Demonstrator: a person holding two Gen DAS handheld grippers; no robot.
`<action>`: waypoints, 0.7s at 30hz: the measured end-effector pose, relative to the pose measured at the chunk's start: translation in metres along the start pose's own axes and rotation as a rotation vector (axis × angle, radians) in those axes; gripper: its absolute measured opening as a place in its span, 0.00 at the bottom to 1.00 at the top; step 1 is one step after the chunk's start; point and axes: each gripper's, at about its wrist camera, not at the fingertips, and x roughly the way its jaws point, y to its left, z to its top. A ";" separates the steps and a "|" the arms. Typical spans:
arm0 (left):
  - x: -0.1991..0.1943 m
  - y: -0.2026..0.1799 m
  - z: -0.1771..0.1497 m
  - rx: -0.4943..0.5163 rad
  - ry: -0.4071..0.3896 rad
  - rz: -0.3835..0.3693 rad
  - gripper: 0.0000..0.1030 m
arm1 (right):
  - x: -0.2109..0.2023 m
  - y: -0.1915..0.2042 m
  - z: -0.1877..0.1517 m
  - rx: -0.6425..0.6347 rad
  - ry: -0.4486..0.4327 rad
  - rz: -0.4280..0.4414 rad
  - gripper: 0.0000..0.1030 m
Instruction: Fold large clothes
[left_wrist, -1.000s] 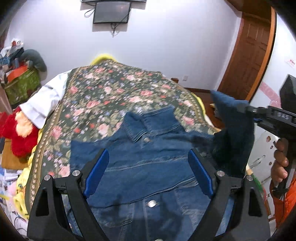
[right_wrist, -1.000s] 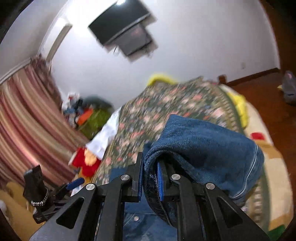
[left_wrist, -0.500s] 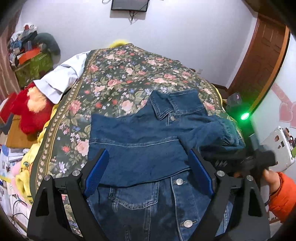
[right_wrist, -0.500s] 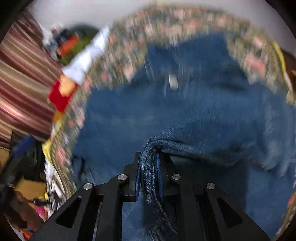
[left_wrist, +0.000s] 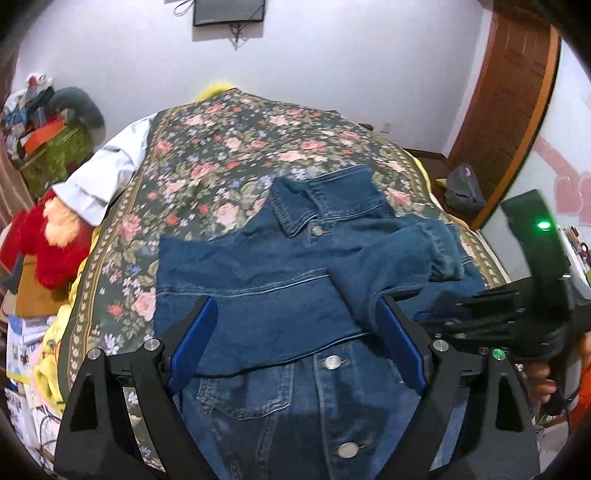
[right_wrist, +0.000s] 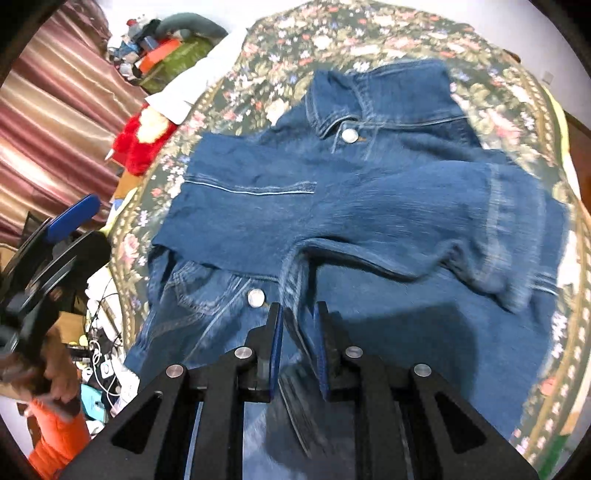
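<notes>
A blue denim jacket (left_wrist: 258, 295) lies front-up on the floral bedspread (left_wrist: 221, 147), collar (left_wrist: 321, 206) at the far end. Its left-hand side is folded inward. The other sleeve (left_wrist: 399, 258) lies across the chest toward the middle. My right gripper (right_wrist: 299, 332) is shut on a fold of that sleeve's (right_wrist: 424, 214) denim, low over the jacket front (right_wrist: 240, 206). In the left wrist view it shows as a black tool (left_wrist: 443, 308) at the right, held by a hand. My left gripper (left_wrist: 295, 343) hovers open above the jacket's middle with nothing between its blue pads.
A red plush toy (left_wrist: 48, 243) and a white cloth (left_wrist: 107, 173) sit at the bed's left edge, with clutter on the floor beyond. A wooden door (left_wrist: 517, 110) and a bag (left_wrist: 461, 188) are at the right. Striped curtains (right_wrist: 55, 110) hang on the left.
My right gripper came down from a raised spot at the right, bringing the sleeve across the jacket's chest. The left gripper sank slightly and stayed open.
</notes>
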 end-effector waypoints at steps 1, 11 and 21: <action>0.001 -0.004 0.002 0.008 0.000 -0.002 0.85 | -0.010 -0.004 -0.004 -0.002 -0.020 0.003 0.12; 0.051 -0.086 0.018 0.200 0.095 -0.047 0.85 | -0.092 -0.072 -0.042 -0.036 -0.241 -0.319 0.12; 0.160 -0.147 0.004 0.405 0.296 0.046 0.85 | -0.077 -0.126 -0.052 0.067 -0.205 -0.273 0.12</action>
